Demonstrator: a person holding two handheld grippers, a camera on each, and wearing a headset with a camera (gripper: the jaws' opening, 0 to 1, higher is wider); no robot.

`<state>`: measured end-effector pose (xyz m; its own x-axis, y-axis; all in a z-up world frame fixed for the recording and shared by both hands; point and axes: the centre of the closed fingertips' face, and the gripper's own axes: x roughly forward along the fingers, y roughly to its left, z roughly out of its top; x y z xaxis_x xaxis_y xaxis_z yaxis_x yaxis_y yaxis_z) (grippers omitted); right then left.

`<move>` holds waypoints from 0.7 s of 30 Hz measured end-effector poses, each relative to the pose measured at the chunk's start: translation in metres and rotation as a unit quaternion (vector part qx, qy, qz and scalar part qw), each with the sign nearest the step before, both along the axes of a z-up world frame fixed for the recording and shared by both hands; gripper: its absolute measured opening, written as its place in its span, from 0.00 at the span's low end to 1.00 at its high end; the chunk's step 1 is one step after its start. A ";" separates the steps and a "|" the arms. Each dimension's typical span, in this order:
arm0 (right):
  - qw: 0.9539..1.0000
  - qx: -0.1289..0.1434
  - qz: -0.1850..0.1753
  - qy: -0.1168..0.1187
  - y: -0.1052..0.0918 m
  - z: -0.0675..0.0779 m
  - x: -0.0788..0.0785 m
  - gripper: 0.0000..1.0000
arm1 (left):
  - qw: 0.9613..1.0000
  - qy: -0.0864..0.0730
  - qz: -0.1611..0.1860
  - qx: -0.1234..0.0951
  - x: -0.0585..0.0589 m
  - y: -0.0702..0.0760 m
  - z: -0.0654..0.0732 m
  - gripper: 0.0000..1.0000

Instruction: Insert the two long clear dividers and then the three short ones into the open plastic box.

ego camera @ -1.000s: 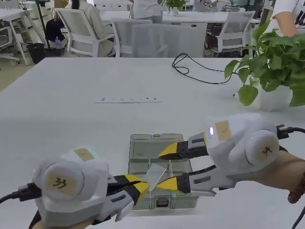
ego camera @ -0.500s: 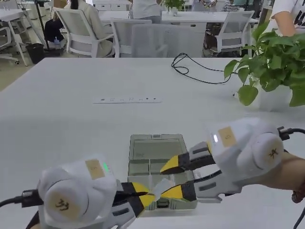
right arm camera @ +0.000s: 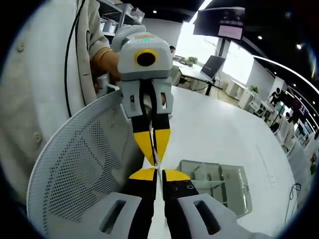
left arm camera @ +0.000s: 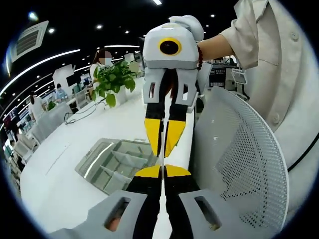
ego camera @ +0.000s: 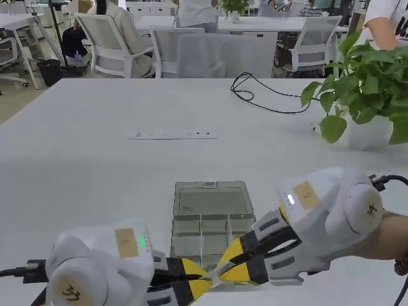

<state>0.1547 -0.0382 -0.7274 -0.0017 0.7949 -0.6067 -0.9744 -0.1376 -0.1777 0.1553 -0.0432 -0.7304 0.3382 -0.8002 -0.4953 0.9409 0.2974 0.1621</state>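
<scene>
Head view: left gripper (ego camera: 203,278) and right gripper (ego camera: 224,268) both pinch one clear divider (ego camera: 215,274) close to the box (ego camera: 210,201).

Just at the near edge of the box (ego camera: 210,187), the left gripper (ego camera: 199,282) and the right gripper (ego camera: 228,268) meet tip to tip, each with jaws closed on the same clear divider (ego camera: 215,275).

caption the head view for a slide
Left gripper and right gripper pinch a small clear divider at the near edge of the open clear plastic box
</scene>
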 end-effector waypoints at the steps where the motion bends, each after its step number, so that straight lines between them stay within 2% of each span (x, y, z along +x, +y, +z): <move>1: 1.000 0.001 0.001 0.007 0.000 0.000 -0.002 0.05 | 1.000 0.000 -0.001 0.000 -0.001 0.000 0.000 0.00; 5: 1.000 -0.005 0.009 0.010 -0.001 -0.002 -0.005 0.03 | 1.000 0.011 0.003 -0.005 -0.001 0.000 -0.002 0.00; 15: 1.000 -0.012 -0.004 0.000 -0.002 -0.001 0.001 0.02 | 0.999 0.010 0.028 -0.018 0.007 0.002 0.000 0.02; 18: 1.000 -0.018 -0.017 0.001 -0.005 0.000 0.005 0.02 | 0.999 0.006 0.036 -0.022 0.009 0.004 0.000 0.07; 21: 0.999 -0.020 -0.029 0.002 -0.007 0.001 0.009 0.02 | 0.998 0.010 0.049 -0.025 0.010 0.007 -0.002 0.10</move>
<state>0.1637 -0.0453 -0.7268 0.0421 0.7689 -0.6379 -0.9816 -0.0870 -0.1697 0.1652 -0.0364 -0.7329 0.4055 -0.7883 -0.4628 0.9102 0.3947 0.1253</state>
